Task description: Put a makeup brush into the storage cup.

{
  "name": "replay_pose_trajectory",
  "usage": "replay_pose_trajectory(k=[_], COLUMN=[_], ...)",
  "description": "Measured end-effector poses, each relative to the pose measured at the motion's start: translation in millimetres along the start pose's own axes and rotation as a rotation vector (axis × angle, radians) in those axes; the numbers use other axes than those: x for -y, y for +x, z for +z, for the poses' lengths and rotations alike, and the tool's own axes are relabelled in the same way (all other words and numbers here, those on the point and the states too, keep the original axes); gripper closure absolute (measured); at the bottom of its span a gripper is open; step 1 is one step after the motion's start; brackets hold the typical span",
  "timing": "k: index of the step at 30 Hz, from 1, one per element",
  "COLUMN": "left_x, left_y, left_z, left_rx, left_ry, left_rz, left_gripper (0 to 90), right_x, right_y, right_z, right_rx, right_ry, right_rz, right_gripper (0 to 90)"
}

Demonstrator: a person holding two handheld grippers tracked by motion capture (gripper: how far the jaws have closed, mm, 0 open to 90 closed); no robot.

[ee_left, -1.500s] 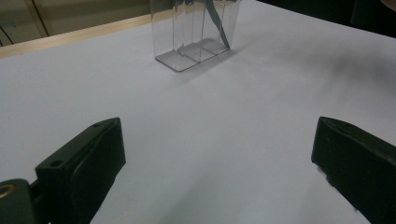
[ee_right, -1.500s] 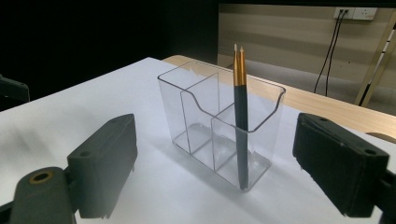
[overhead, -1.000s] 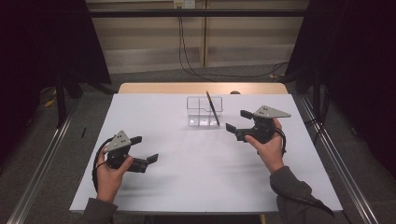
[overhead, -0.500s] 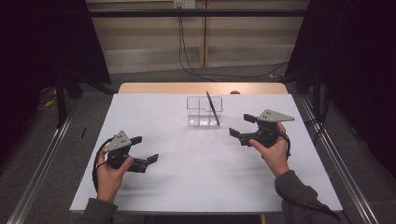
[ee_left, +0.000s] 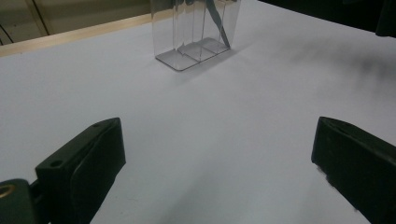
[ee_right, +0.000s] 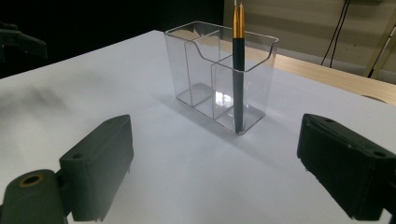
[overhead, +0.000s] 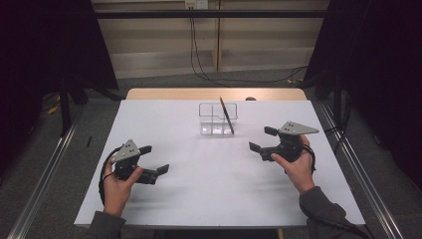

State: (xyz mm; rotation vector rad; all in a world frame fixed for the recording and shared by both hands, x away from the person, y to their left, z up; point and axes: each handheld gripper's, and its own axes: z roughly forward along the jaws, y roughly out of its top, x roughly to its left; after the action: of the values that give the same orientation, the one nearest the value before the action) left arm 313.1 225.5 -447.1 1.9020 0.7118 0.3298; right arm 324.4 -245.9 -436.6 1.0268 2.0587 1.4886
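Observation:
A clear plastic holder (overhead: pixel 218 119) (ee_left: pixel 196 32) (ee_right: pixel 219 74) with several compartments stands at the far middle of the white table. A dark pencil with a gold band (overhead: pixel 227 115) (ee_right: pixel 238 70) leans inside its right compartment. My left gripper (overhead: pixel 153 160) (ee_left: pixel 215 177) rests at the near left, open, jaws empty over bare table. At the right, my right gripper (overhead: pixel 263 139) (ee_right: pixel 215 172) stands open and empty, a short way in front and to the right of the holder.
The white table top (overhead: pixel 214 189) ends in a wooden strip (overhead: pixel 214 94) at the far edge. Metal rails (overhead: pixel 358 169) run along both sides on the floor. Cables (overhead: pixel 199 55) hang behind the table.
The right gripper has drawn back from the holder toward the near right, open and empty. The left gripper has stayed in place.

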Motion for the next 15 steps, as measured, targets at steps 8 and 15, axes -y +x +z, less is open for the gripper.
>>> replay_pose_trajectory(k=[8,15], left_x=[0.3,0.1], left_y=[0.1,0.1], left_z=[-0.3,-0.6], left_rx=[-0.006,-0.006], left_ry=[0.004,0.004], left_rz=[0.001,0.0], left_gripper=[2.5,2.5], right_x=[6.5,11.2], right_y=[-1.2,-1.7], right_z=[-4.5,-9.3], right_rx=[-0.006,-0.007], right_ry=[0.017,0.031], right_rz=[0.001,-0.001], right_gripper=[10.1,9.7])
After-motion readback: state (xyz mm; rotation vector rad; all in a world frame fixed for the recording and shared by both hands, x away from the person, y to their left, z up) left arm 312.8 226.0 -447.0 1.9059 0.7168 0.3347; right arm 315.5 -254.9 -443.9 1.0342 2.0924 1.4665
